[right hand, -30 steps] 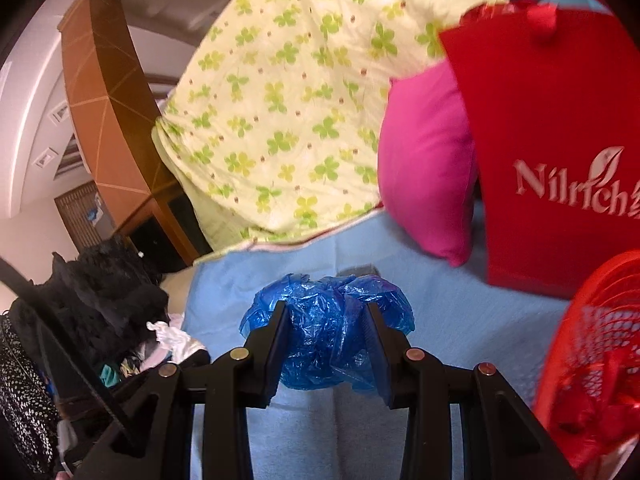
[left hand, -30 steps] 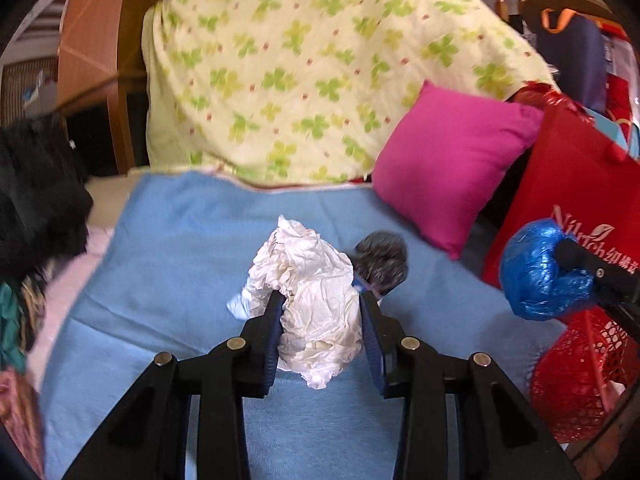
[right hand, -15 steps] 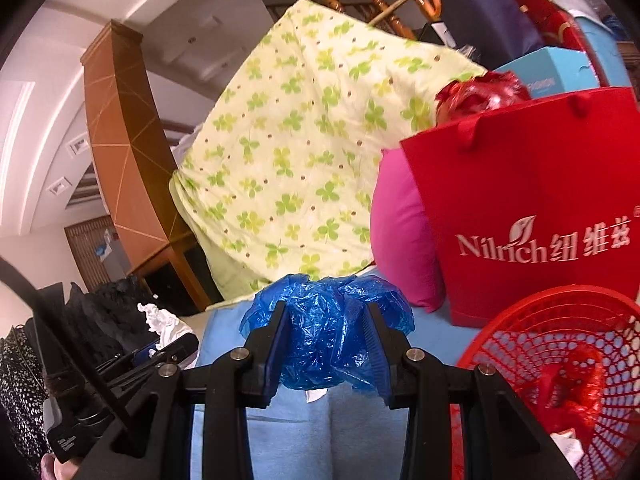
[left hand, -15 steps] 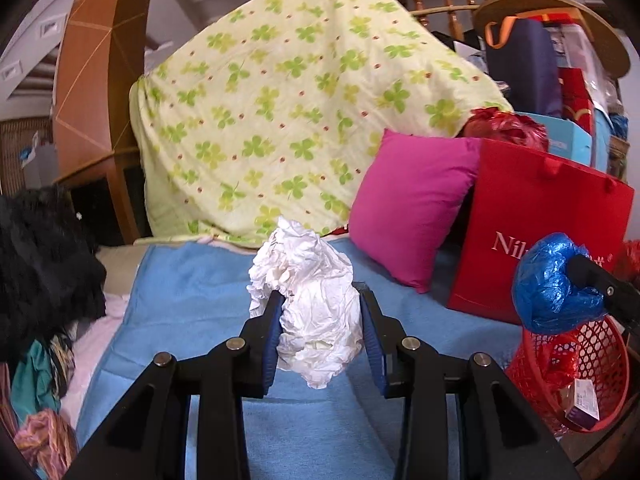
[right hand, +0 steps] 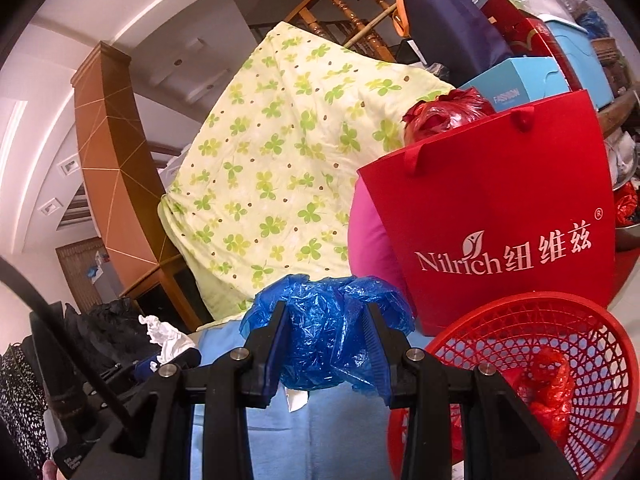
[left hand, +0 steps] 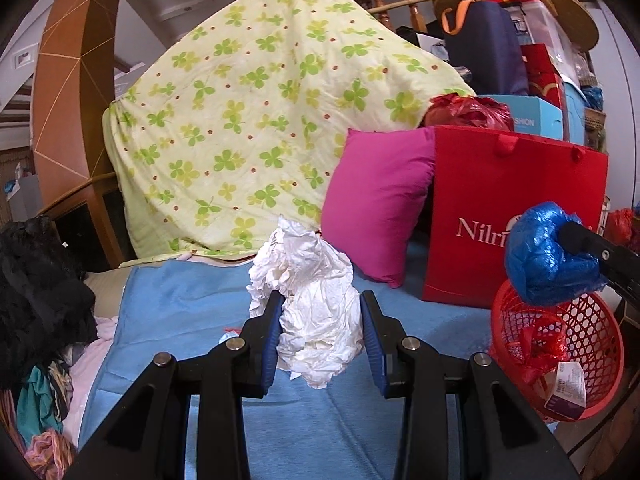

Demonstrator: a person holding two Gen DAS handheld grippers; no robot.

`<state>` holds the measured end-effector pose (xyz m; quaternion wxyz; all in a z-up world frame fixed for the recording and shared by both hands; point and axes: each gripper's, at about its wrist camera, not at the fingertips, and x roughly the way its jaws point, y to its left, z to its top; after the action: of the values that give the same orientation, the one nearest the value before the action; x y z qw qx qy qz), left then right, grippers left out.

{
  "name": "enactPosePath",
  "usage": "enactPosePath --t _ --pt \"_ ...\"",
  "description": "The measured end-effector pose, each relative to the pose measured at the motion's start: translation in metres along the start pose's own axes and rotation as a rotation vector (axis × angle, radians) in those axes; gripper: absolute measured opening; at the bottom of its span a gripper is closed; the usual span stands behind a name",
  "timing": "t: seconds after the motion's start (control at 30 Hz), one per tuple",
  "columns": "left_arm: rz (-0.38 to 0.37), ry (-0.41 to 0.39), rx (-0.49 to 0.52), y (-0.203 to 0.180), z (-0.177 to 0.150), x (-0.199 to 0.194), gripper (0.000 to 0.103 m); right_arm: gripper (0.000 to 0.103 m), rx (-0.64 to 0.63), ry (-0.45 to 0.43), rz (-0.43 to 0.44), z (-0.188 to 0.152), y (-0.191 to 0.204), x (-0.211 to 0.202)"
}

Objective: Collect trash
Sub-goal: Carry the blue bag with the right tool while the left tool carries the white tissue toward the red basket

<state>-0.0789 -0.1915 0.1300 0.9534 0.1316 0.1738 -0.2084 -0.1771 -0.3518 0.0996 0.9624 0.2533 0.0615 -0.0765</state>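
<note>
White crumpled paper, a loose wad of tissue (left hand: 316, 312), sits clamped between the blue pads of the left tool (left hand: 322, 334), its ragged top sticking up above the fingers and its lower end hanging just below them. That tool is held above the light blue blanket (left hand: 180, 320) spread over the bed, roughly at the middle of it. Behind it slopes a pale yellow quilt printed with green clovers (left hand: 260, 92), and to the right of that leans a magenta square cushion (left hand: 376, 204) against a red paper carrier bag with white lettering (left hand: 512, 196).

Further right, the right tool (right hand: 326, 346) is closed on a scrunched blue plastic bag (right hand: 320, 336), which bulges out on both sides of the pads. In the left wrist view this bundle hangs directly over the near rim of the round red plastic mesh basket (left hand: 560, 344), which stands at the bed's right edge below the carrier bag and already holds red plastic scraps and a small box. In the right wrist view the basket's mouth (right hand: 532, 344) lies to the right of the bag and a little lower.

My reading: the right hand is plainly the nearer one and needs only a short reach rightward before letting go. The left hand's paper lies well apart from the basket, which is to its right, so it has the whole right half of the blanket to cross.
</note>
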Motion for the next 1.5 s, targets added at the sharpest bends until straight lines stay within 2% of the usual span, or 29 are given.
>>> enactPosePath --t 0.6,1.5 --pt "-0.064 0.011 0.036 -0.04 0.001 0.011 0.039 0.04 0.027 -0.019 -0.032 0.008 -0.027 -0.009" --pt "-0.128 0.018 0.06 -0.063 0.0 0.015 0.04 0.04 0.036 -0.024 -0.065 0.008 -0.036 -0.018"
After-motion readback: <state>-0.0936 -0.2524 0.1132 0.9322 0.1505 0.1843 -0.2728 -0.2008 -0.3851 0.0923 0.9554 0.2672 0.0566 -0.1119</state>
